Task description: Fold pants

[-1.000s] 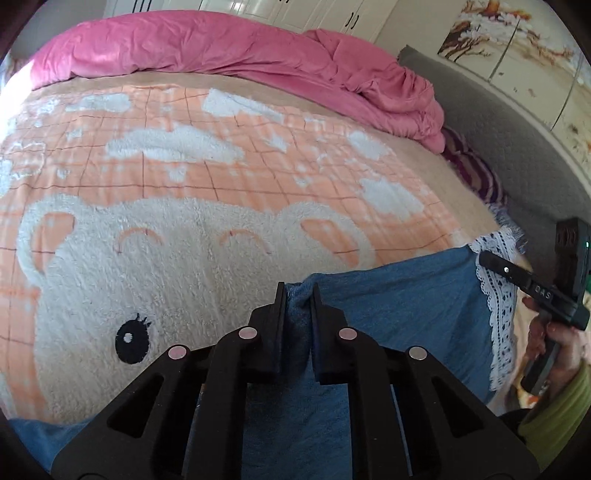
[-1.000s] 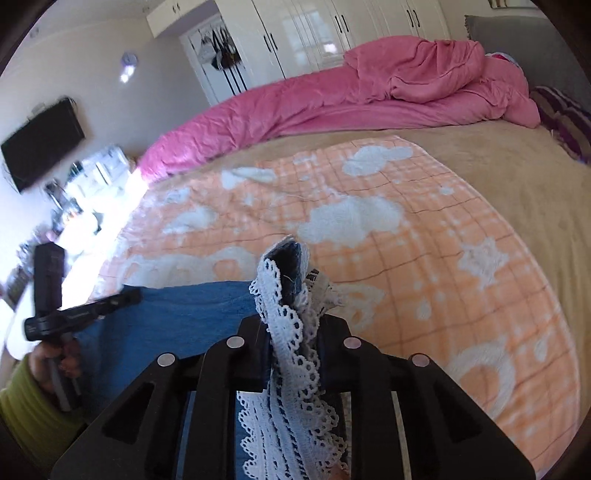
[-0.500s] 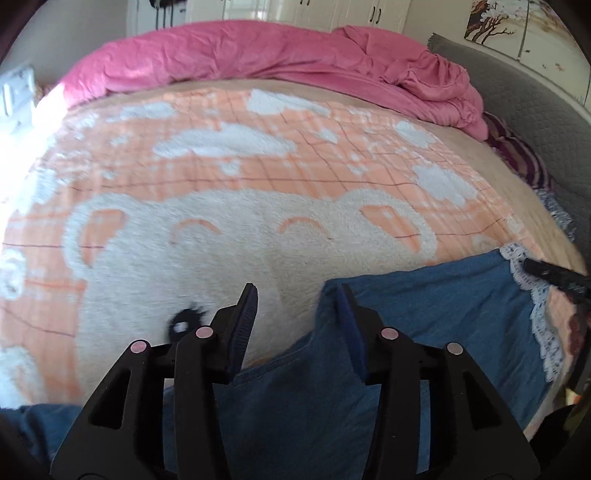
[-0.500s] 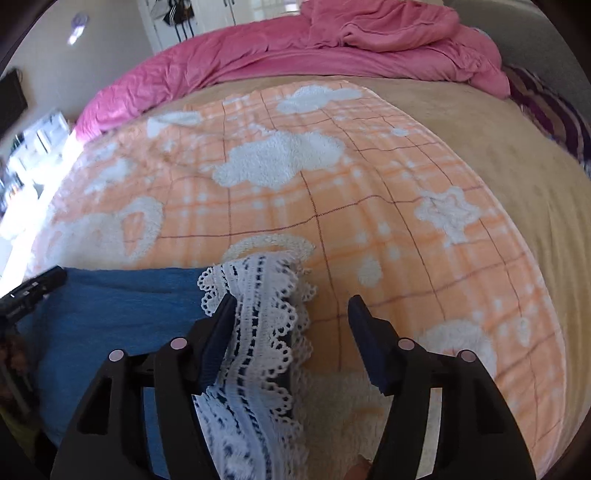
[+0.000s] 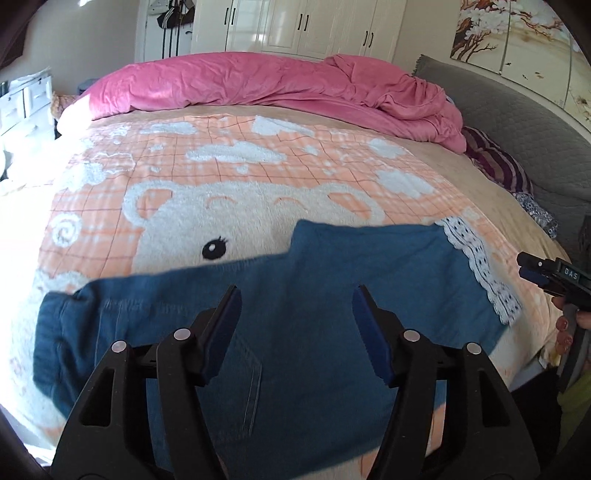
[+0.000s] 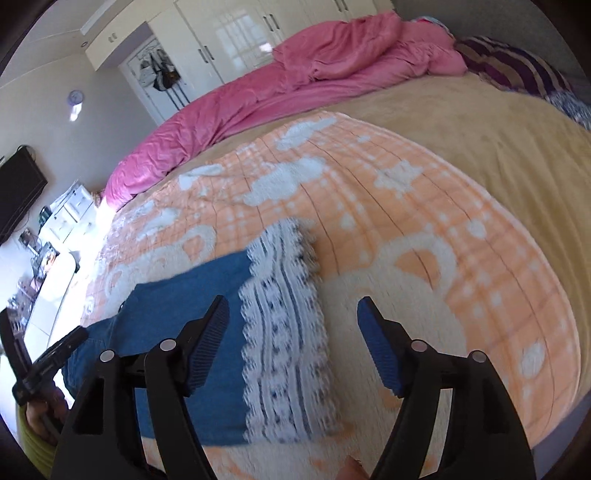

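Note:
Blue denim pants point(image 5: 314, 302) with a white lace hem point(image 5: 480, 269) lie flat on the orange bear blanket point(image 5: 240, 177), folded lengthwise. My left gripper point(image 5: 295, 325) is open and empty above the middle of the pants. In the right wrist view the pants point(image 6: 177, 306) end in the lace hem point(image 6: 284, 332). My right gripper point(image 6: 291, 339) is open and empty above that hem. The right gripper shows at the left wrist view's right edge point(image 5: 550, 275); the left gripper shows at the right wrist view's left edge point(image 6: 48, 362).
A rumpled pink duvet point(image 5: 277, 85) lies across the far side of the bed. A striped pillow point(image 5: 498, 166) and a grey headboard point(image 5: 517, 122) are at the right. White wardrobes point(image 5: 295, 26) stand behind. White drawers point(image 5: 26, 103) are at the left.
Both grippers were shut on the pants a second ago, the right on the lace hem. Both have opened, let go and pulled back; the pants now lie flat.

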Demonstrator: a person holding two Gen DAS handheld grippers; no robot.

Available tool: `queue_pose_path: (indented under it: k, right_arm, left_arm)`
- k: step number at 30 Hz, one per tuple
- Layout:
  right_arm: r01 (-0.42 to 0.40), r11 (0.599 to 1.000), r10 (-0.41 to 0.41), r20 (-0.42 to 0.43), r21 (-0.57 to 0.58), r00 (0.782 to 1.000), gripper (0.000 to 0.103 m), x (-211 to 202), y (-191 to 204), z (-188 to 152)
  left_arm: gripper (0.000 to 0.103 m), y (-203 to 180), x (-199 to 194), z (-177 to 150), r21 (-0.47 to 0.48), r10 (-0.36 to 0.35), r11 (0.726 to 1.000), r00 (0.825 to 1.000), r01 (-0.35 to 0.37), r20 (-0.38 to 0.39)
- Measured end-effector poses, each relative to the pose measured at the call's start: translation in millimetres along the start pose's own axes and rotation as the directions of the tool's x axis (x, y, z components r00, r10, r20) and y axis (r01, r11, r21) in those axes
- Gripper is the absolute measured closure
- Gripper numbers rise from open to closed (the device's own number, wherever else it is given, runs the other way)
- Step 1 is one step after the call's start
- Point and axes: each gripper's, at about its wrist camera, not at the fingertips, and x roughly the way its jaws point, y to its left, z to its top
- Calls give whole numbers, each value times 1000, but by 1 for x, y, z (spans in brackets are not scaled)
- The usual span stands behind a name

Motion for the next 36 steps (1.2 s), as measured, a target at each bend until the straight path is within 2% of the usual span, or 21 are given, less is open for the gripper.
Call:
queue_pose_path:
  k: [5,8,14,17,18,19,20,22,23,26,28,31,34,36]
  right_arm:
    - [0,998,3,-42,67,999,33,-3,-13,-19]
    - [11,998,-6,-85,57,996,33,3,-14,-29]
    - [-6,999,11,-127,41,992,31,10,-9,-41]
    - [-73,995,81,-141,61,987,32,13,-9,-43]
    - [-126,989,137,-156,80,978,38,16,-9,-44]
    - [-142,986,155,-168,87,974,41,18,-8,-45]
    - [-121,991,131,-176,64,976,44,19,-5,-46]
    - [-92,995,97,-167,35,981,79,15,-3,-47]
    - [-117,992,122,-154,43,981,79,12,-3,-47]
    - [-91,996,91,-93,5,991,79,-6,0,-47]
    - [-17,999,12,-108,-41,994,79,-4,7,-50]
    - [96,988,-115,-164,-119,980,76,13,15,-58]
    - [126,982,-148,-157,-140,976,69,14,17,-60]
    - [114,987,-130,-152,-110,980,68,11,11,-58]
  left_arm:
    - [45,6,-6,-18,-9,25,1000,999,-25,-30]
    - [45,16,-1,-32,-22,84,996,993,-87,-85]
    - [45,29,11,-45,-42,118,991,983,-125,-138]
    - [45,43,17,-49,-103,104,987,980,-123,-170]
    - [45,51,16,-50,-145,76,984,983,-101,-168]
    - [45,56,13,-50,-174,64,980,985,-92,-162]
    - [45,59,11,-50,-186,65,978,985,-94,-157]
    - [46,62,6,-52,-187,95,975,984,-124,-152]
    - [46,64,4,-53,-191,101,973,983,-130,-153]
    - [46,71,-3,-57,-198,108,970,982,-138,-155]
    - [47,74,-5,-57,-201,118,968,981,-148,-152]
    - [47,76,-3,-58,-187,140,968,978,-169,-157]
    - [47,72,-2,-58,-161,160,969,974,-185,-158]
    - [47,70,-5,-58,-152,164,971,975,-187,-149]
